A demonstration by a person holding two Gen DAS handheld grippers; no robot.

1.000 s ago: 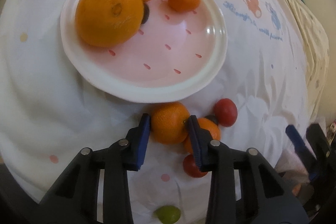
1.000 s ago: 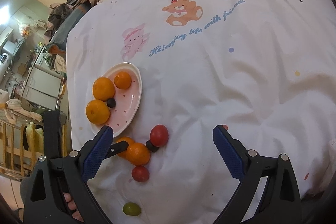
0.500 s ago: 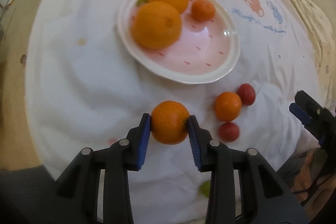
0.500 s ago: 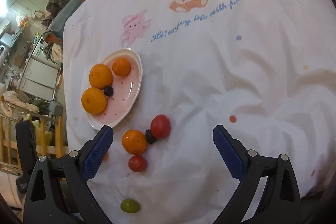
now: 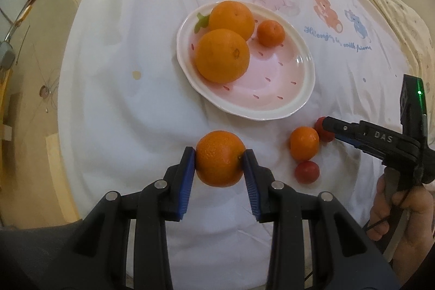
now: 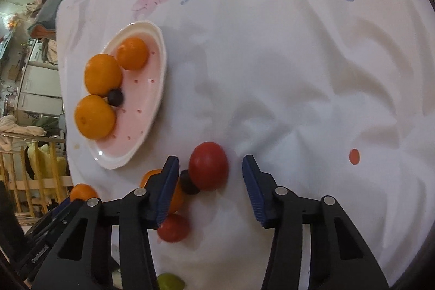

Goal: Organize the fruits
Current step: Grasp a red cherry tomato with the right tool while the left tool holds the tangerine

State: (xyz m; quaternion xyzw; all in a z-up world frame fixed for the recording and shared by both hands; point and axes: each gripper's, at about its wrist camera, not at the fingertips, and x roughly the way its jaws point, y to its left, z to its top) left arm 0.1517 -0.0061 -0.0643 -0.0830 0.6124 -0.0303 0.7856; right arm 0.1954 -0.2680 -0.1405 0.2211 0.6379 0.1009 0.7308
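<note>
My left gripper (image 5: 219, 157) is shut on a mandarin (image 5: 219, 158) and holds it above the white cloth, short of the pink plate (image 5: 282, 102). The plate holds two big oranges (image 5: 222, 59) and a small mandarin (image 5: 270, 29); a dark grape (image 6: 115, 97) lies between them in the right wrist view. My right gripper (image 6: 210, 173) is open, its jaws either side of a red tomato (image 6: 208, 165) with a dark grape (image 6: 188, 183) beside it. A loose mandarin (image 5: 304, 143) and a smaller red tomato (image 5: 307, 172) lie close by.
A green fruit (image 6: 170, 281) lies near the cloth's front edge. The white printed cloth (image 6: 299, 59) stretches wrinkled to the right. Furniture, a railing and clutter stand beyond the table's left edge (image 6: 32, 89).
My left gripper lifted the mandarin off the cloth and drew back from the plate. My right gripper moved down and forward and narrowed around the red tomato.
</note>
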